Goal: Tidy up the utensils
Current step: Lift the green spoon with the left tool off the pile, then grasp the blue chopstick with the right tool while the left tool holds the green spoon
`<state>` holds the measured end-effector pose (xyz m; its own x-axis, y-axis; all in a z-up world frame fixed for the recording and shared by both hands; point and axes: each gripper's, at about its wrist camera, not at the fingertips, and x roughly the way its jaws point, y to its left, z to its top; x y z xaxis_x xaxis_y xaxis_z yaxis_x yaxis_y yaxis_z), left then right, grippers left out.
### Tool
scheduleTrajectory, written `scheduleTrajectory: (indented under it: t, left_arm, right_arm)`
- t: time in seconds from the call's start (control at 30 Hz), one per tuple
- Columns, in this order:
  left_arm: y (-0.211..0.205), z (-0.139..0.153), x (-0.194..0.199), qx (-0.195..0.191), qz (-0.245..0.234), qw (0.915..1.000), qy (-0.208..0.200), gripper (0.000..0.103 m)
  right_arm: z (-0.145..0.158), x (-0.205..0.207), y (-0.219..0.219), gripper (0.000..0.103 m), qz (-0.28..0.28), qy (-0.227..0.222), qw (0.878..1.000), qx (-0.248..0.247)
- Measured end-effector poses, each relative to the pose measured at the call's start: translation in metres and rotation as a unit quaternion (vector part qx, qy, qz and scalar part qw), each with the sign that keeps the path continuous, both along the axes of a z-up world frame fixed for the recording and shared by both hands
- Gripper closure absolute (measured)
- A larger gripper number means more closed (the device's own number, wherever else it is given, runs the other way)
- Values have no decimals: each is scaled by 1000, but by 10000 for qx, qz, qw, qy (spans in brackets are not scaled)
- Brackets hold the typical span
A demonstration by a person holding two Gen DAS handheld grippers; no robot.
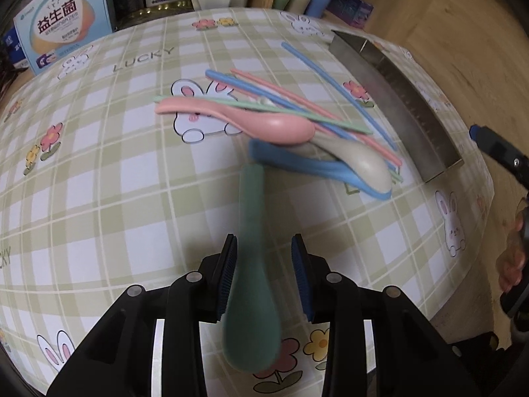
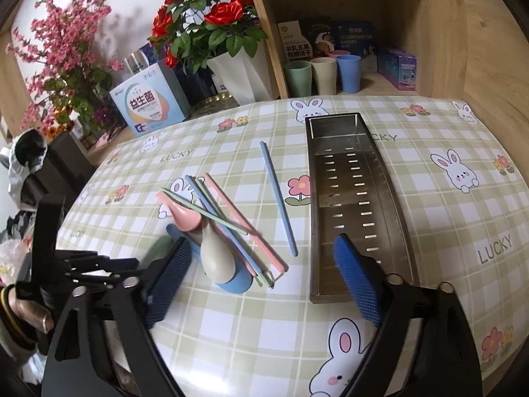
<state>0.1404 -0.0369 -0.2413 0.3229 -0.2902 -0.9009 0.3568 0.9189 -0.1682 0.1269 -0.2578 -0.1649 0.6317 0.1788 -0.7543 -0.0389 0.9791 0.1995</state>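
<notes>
- While your left gripper (image 1: 264, 238) points down at the table's near side, its jaws stand narrow, the green spoon (image 1: 251, 297) blurred between them and clear of the right pad; it looks loose, not pinched.
- Next lies the heap: pink spoon (image 1: 264, 125), beige spoon (image 1: 360, 165) and blue spoon (image 1: 297, 162) crossed under chopsticks (image 1: 297, 99), so lift from the top.
- One blue chopstick (image 2: 279, 198) lies apart, beside the metal tray (image 2: 309, 198), an easy single pick.
- That tray is empty; nothing is sorted yet.
- Your right gripper (image 2: 261, 240) hovers wide and empty between heap and tray, likely ready to take a piece.
</notes>
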Motion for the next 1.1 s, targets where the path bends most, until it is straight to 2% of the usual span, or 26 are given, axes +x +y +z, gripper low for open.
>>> scheduleTrajectory:
  t: [0.27,0.4,0.5,0.57,0.6,0.83,1.1]
  left_arm:
    - [6,-5,3,-227,69,9996,-122,71]
    - [7,-5,3,-108,58,9997,-234,88]
    - [16,-6,4,-302,230,9990,-236,88]
    - [23,-6,4,-371,385,9982,-271,88]
    - [27,-6,4,-429,512,9974,-277,88]
    - [56,-7,6,-731,1158,9900,-337,88]
    - [68,-8,5,-903,1329,9864,-348,88]
  right_arm:
    - [-6,10,12,44,296,277,9989,-217]
    - [-9,16,21,52,447,389,9978,-282]
    - [-14,21,30,60,642,512,9958,-401]
    - [-17,25,34,69,732,593,9946,-433]
    - [-18,29,36,69,794,651,9937,-437]
    - [-20,83,42,79,1004,815,9864,-1016]
    - [-61,164,47,80,607,1608,9744,-1447]
